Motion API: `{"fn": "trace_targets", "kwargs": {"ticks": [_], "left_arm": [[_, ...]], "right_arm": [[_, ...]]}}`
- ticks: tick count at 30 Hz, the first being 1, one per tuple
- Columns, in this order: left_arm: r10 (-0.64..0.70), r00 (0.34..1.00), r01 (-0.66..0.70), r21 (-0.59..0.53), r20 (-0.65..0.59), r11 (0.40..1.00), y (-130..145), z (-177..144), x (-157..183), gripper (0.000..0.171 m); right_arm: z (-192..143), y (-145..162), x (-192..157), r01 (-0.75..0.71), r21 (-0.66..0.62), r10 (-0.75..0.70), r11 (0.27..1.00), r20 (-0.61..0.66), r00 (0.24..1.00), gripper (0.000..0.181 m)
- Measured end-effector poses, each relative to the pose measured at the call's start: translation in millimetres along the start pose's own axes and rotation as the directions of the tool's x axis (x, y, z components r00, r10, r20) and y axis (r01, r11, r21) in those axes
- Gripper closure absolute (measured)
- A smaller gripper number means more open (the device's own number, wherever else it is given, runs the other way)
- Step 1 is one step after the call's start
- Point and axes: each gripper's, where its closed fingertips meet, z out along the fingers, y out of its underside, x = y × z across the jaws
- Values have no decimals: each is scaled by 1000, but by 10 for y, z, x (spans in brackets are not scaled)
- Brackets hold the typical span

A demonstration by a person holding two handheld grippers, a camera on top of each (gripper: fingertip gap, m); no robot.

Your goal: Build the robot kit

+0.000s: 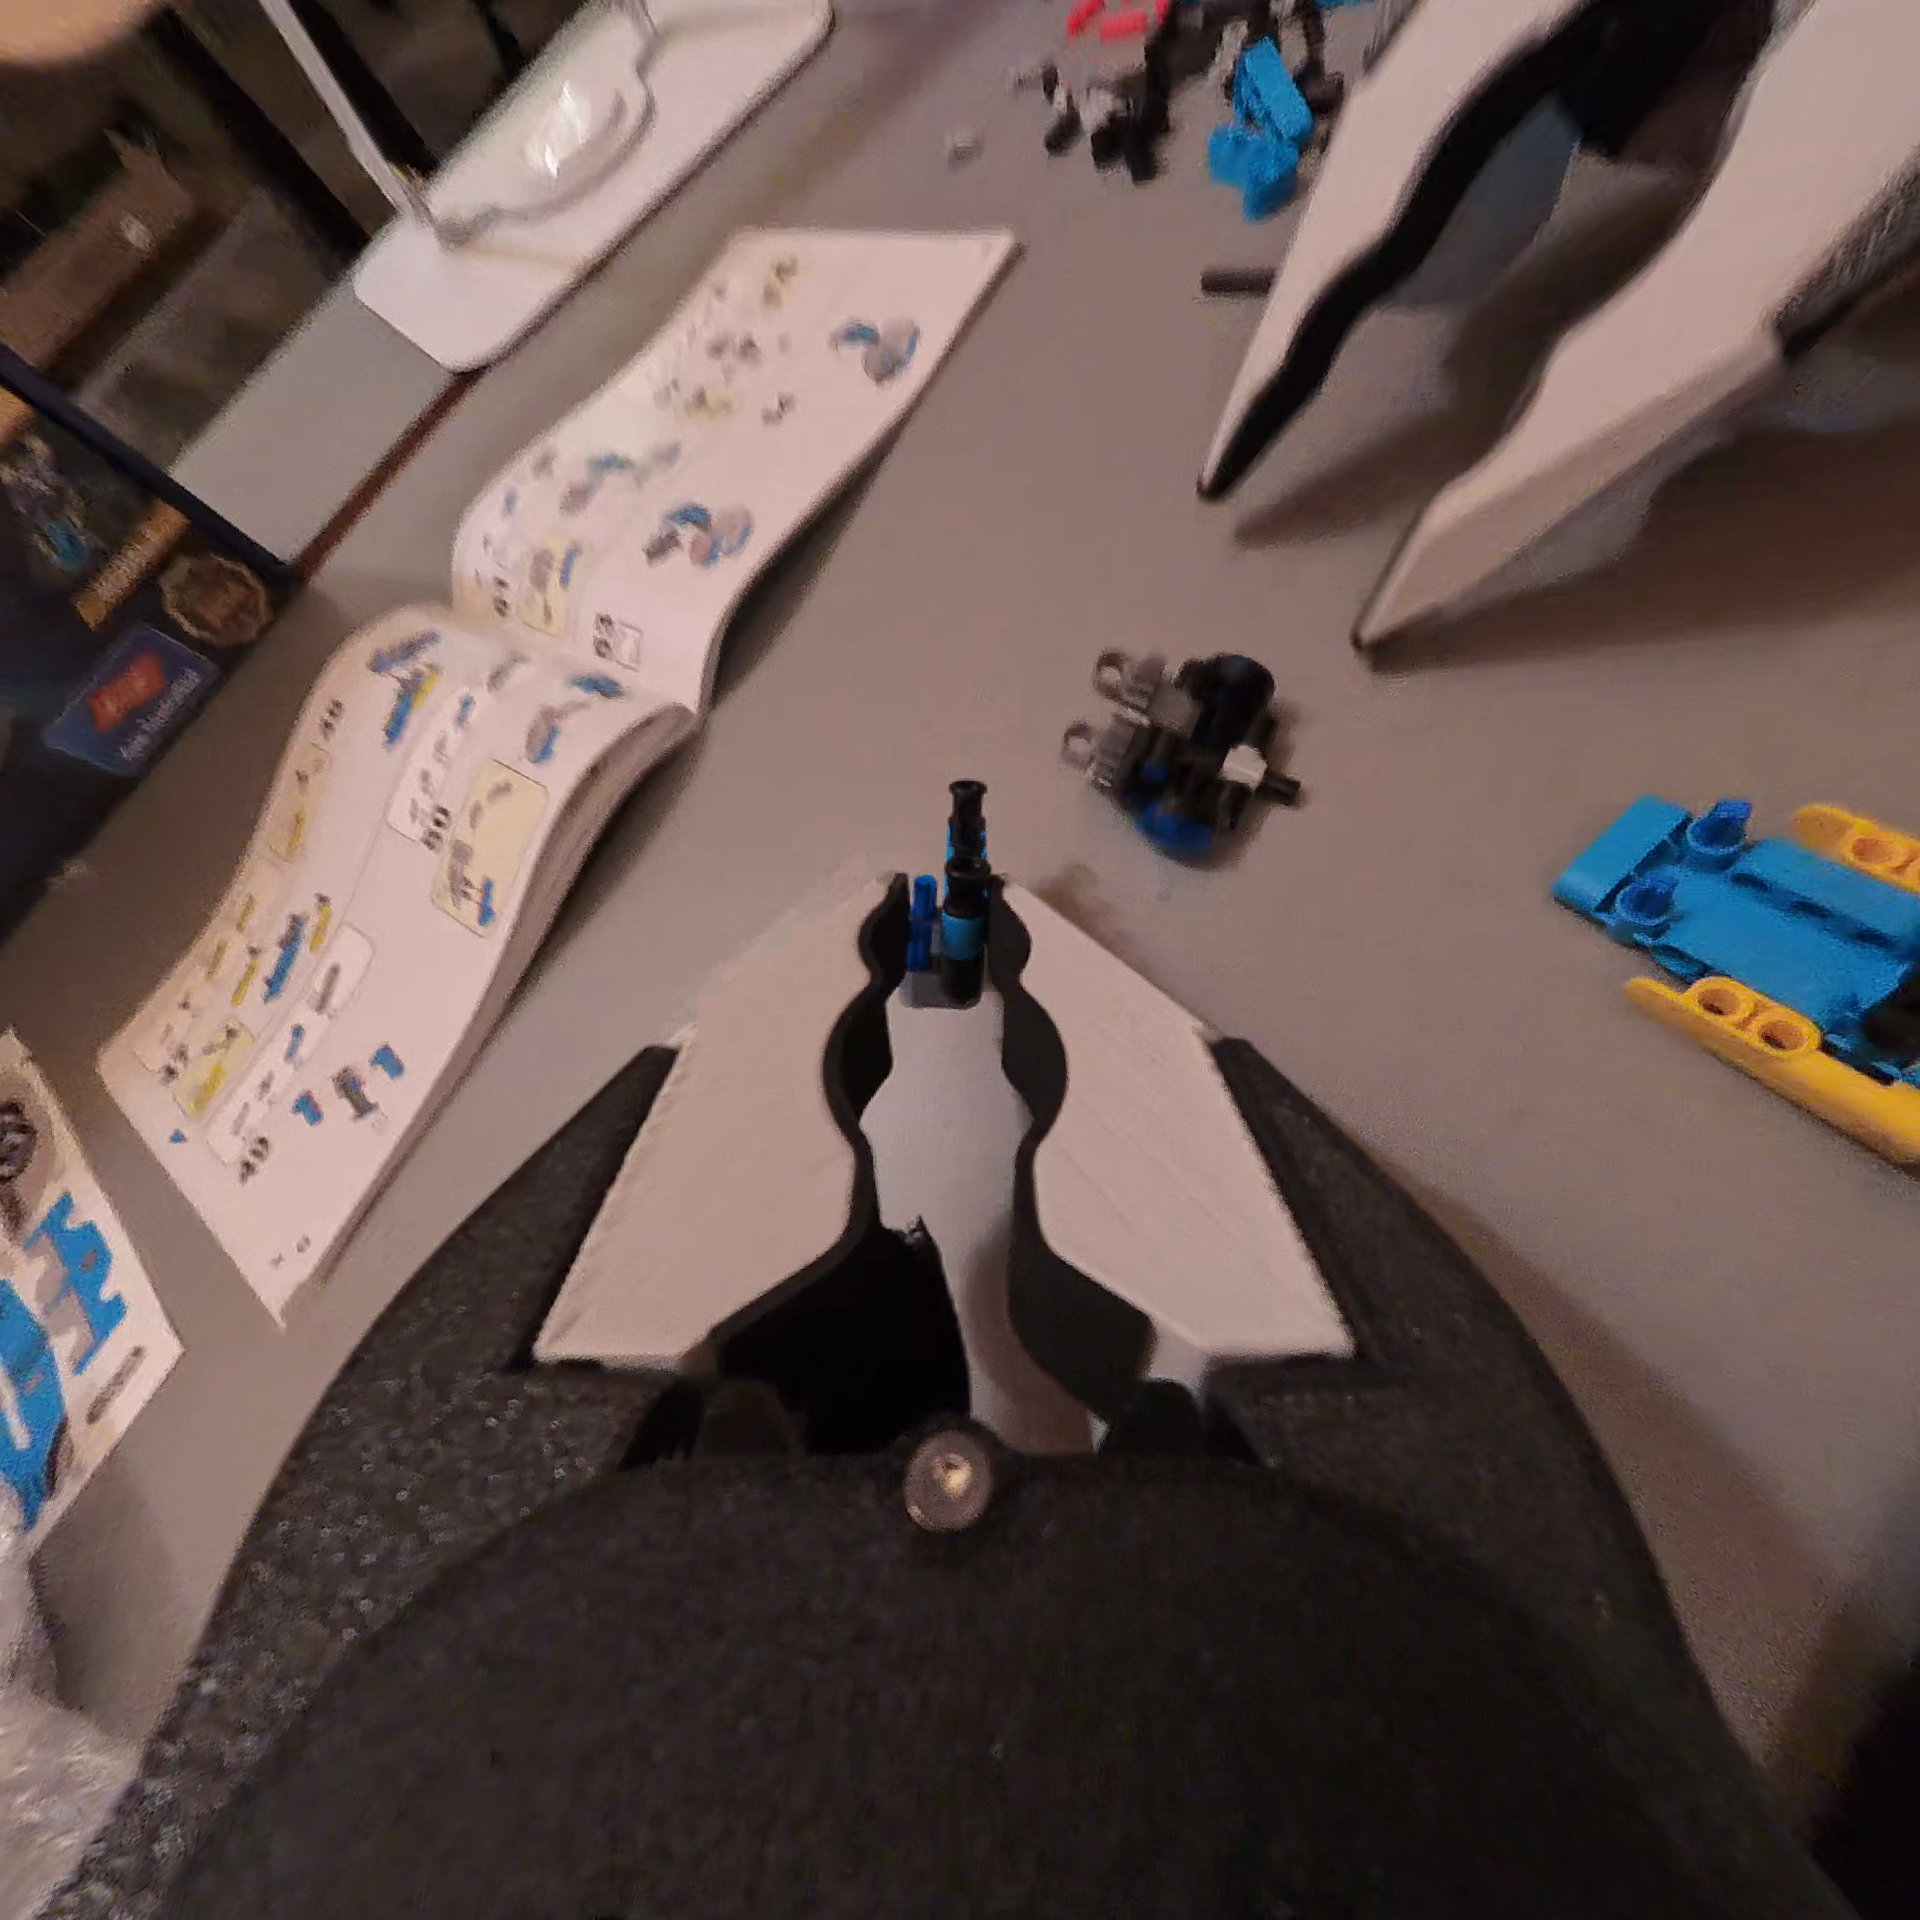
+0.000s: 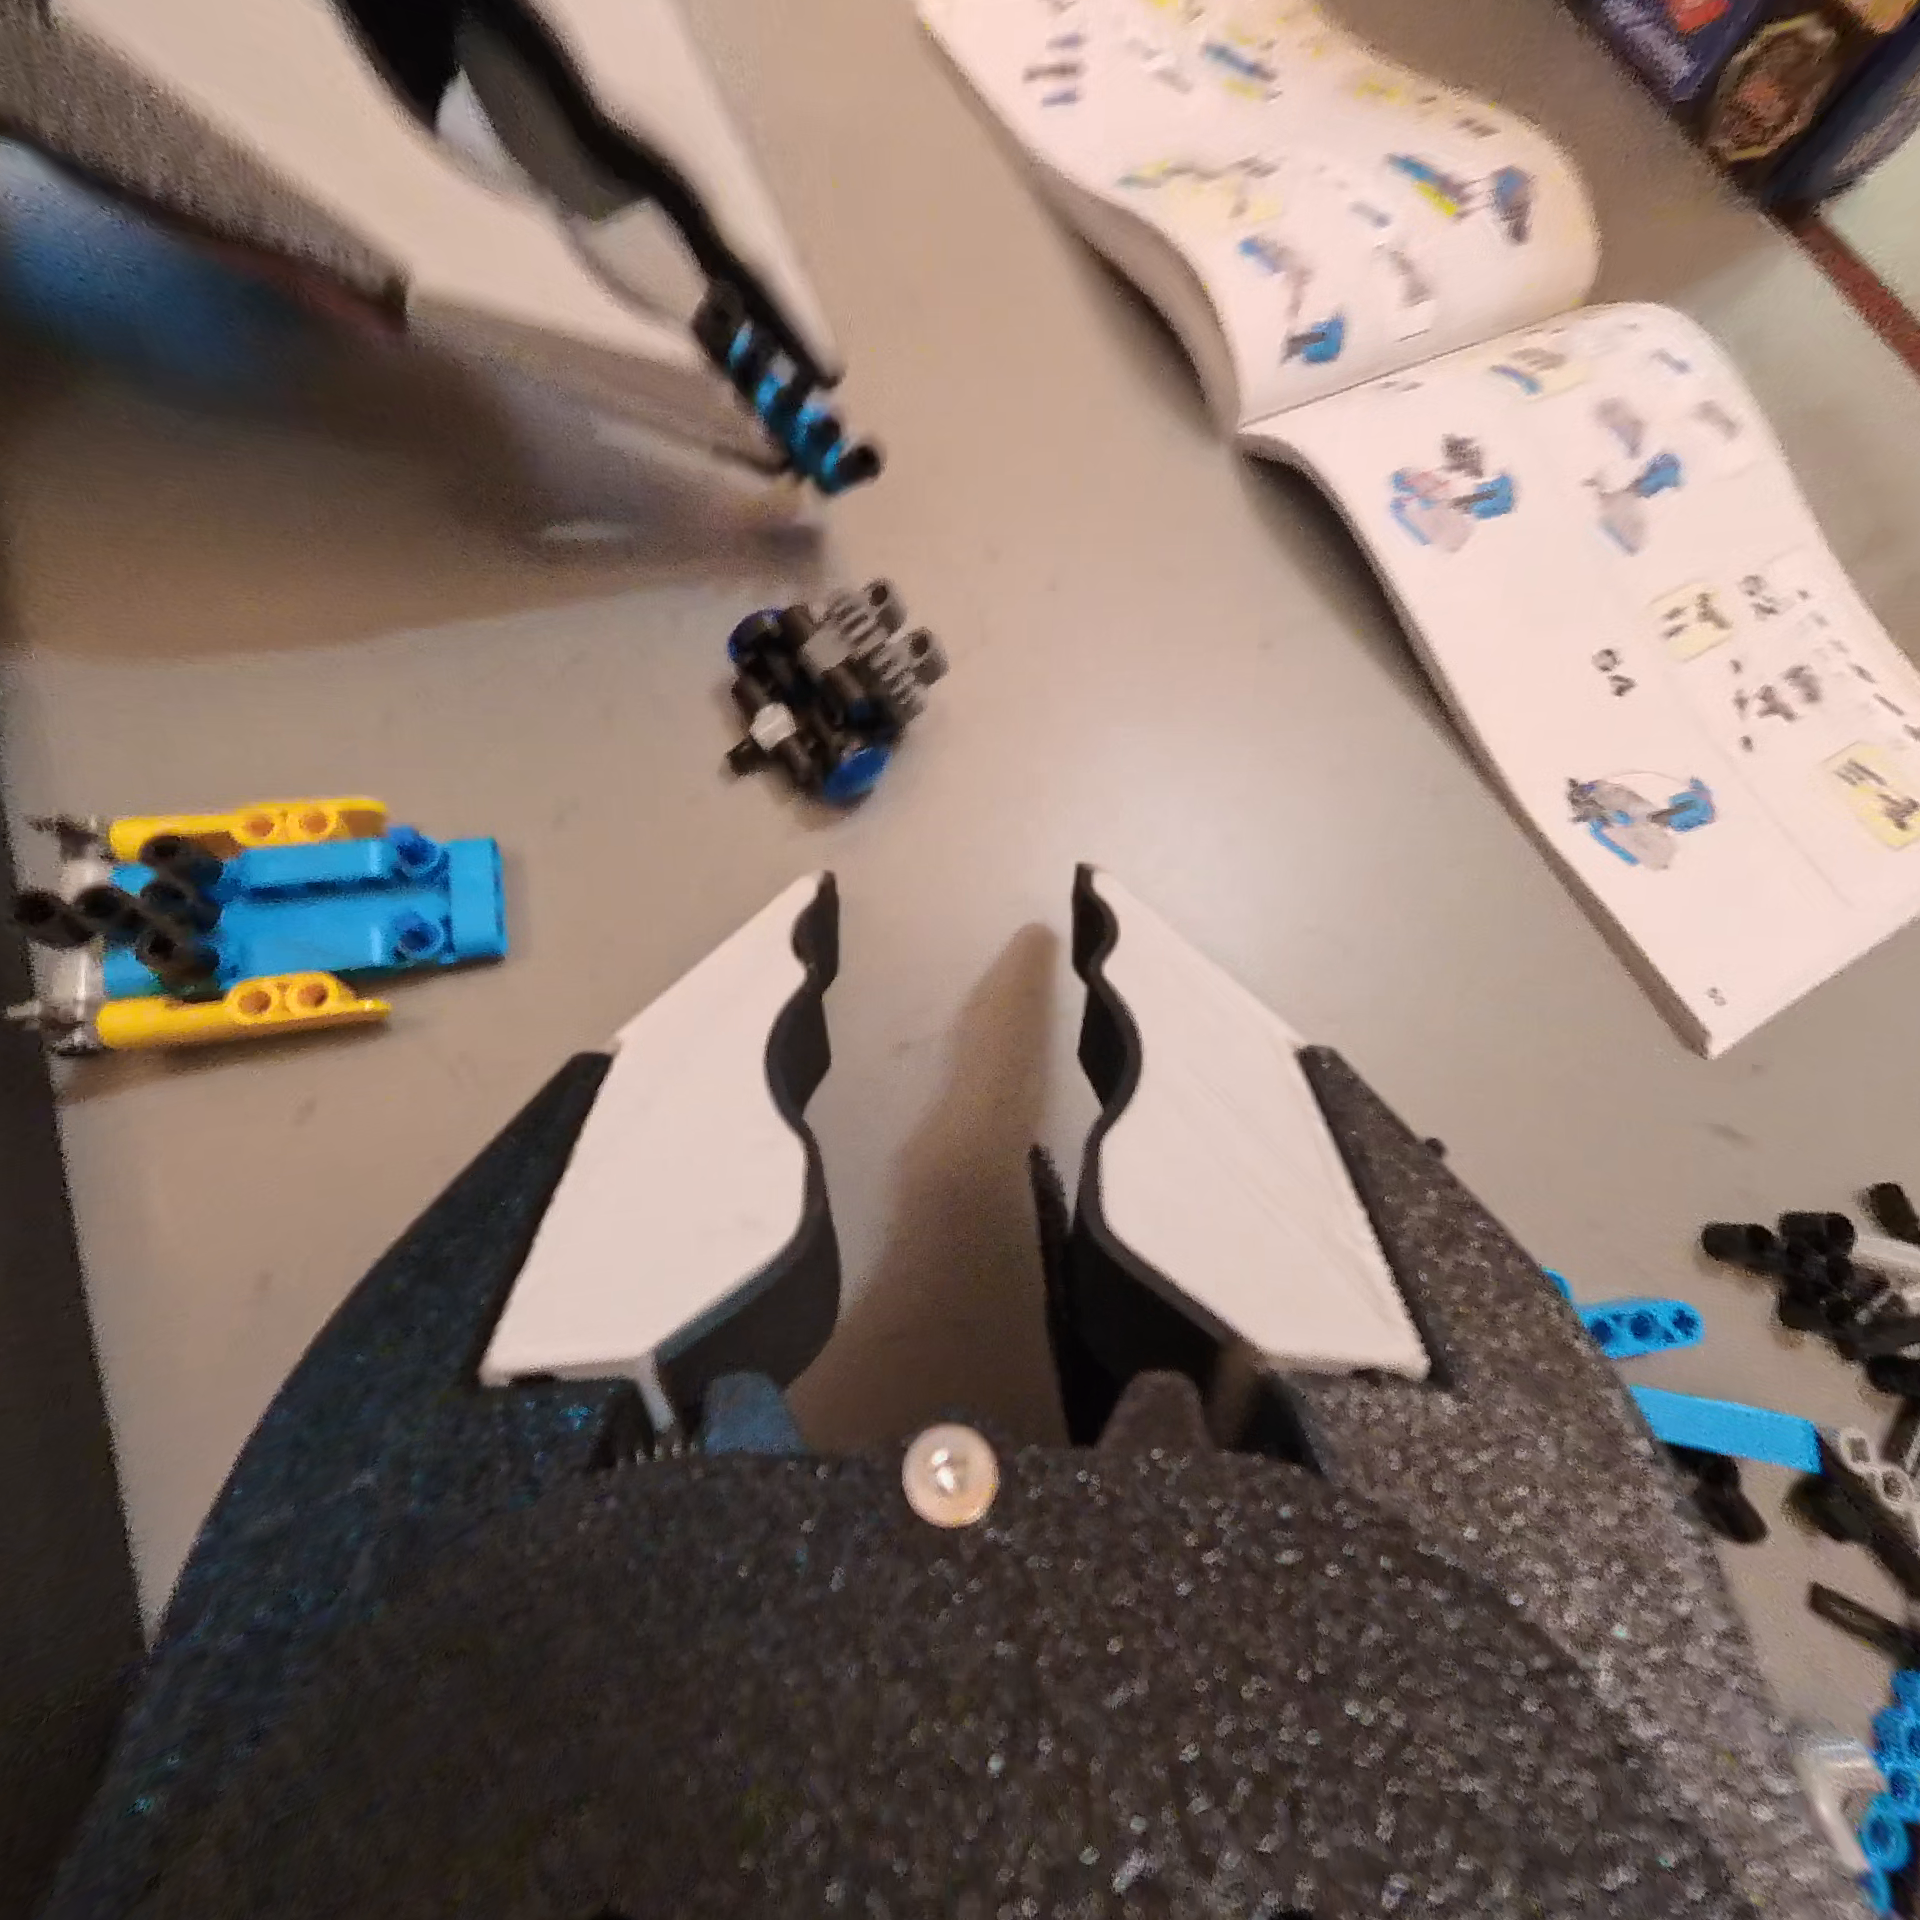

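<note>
- Grey worktop (image 2: 1195, 644) under me, with an open booklet (image 2: 1558, 540) lying flat on it.
- My left jaws (image 1: 951, 914) pinch a slim black-and-blue rod (image 1: 961, 894), lifted above the worktop.
- My right jaws (image 2: 954, 894) are spread wide and hold nothing.
- Between them sits a small black-and-blue block (image 2: 826, 691).
- Farther off lie a blue-and-yellow build (image 2: 270, 920) and loose parts (image 2: 1818, 1309).

An open instruction booklet (image 1: 582, 665) lies on the grey table (image 1: 1039, 520). Beside it sits a dark printed box (image 1: 114, 644). Beyond it stands a white tray (image 1: 582, 156).
</note>
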Motion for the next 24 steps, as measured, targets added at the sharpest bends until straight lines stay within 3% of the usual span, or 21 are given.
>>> {"fn": "trace_targets", "kwargs": {"ticks": [3,4,7,10,24], "left_arm": [[39,999,-36,-88,29,996,141,49,-22,158],[67,997,-63,-94,39,994,156,59,-16,158],[86,995,-80,-99,57,992,158,58,-9,158],[68,996,-62,-101,51,993,159,55,-9,158],[85,995,-78,-109,59,991,155,42,21,157]], "right_arm": [[27,127,37,-77,-57,79,995,30,996,138],[22,115,21,-116,-46,119,992,64,991,145],[8,106,8,-172,-35,175,984,115,978,143],[-6,101,-49,-162,-31,164,986,150,975,132],[-4,131,-61,-93,-36,96,995,92,991,132]]}}
